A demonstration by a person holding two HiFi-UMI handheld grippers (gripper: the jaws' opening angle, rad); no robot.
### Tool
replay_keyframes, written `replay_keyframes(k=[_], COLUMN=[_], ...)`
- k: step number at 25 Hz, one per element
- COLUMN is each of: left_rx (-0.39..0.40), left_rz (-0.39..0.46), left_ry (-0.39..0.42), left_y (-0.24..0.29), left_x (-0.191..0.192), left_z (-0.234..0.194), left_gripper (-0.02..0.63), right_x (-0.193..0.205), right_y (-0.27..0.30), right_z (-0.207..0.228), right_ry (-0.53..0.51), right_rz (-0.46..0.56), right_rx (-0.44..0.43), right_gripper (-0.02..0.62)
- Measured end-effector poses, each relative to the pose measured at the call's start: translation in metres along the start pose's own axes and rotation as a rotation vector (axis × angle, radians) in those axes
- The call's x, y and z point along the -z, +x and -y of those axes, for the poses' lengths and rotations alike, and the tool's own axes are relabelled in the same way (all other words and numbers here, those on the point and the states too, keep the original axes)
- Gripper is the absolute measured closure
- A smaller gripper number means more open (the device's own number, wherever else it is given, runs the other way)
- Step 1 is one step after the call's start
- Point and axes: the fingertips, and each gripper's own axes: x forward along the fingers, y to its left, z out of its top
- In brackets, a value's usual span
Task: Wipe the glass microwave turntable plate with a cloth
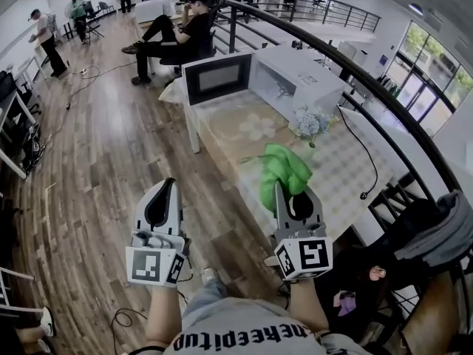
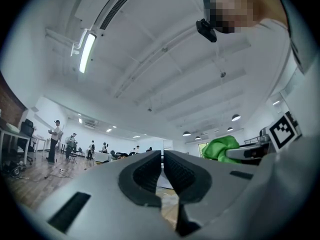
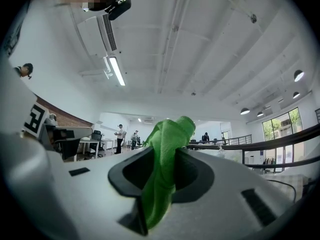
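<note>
My right gripper (image 1: 285, 189) is shut on a bright green cloth (image 1: 285, 167), which bunches up above its tips over the near edge of the table. In the right gripper view the cloth (image 3: 168, 149) is pinched between the jaws and sticks out past them. My left gripper (image 1: 164, 186) is held over the wooden floor, left of the table, with its jaws shut and nothing between them (image 2: 162, 156). Both grippers tilt up toward the ceiling. A white microwave (image 1: 299, 76) stands at the table's far end with its door (image 1: 218, 78) swung open. I cannot make out the glass plate.
The table (image 1: 244, 128) carries a patterned cover, a small bunch of flowers (image 1: 311, 121) and a black cable (image 1: 365, 170). A dark railing (image 1: 384, 102) runs along the right. A person sits behind the microwave (image 1: 177, 39). A chair with clothes (image 1: 425, 235) stands at the right.
</note>
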Motion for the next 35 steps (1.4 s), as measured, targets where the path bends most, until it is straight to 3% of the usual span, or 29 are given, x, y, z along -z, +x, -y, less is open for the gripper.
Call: replay_keyframes(k=[14,24,35], left_rx=[0.062,0.076,0.099], left_rz=[0.002,-0.032,0.013], left_ry=[-0.015,-0.054,-0.023], left_y=[0.065,0.110,0.219], left_x=[0.026,0.063,0.073], left_z=[-0.095,-0.124,-0.154], left_gripper=[0.591,0.591,0.591], right_x=[0.026,0.051,0.055], right_y=[0.103,0.158,0.270], right_z=[-0.044,-0.025,0.015], right_ry=[0.024,0.001,-0.005], right_rz=[-0.023,-0.090,-0.059], right_rx=[0.029,0.062,0.048], right_gripper=[0.502,0.502,0.500])
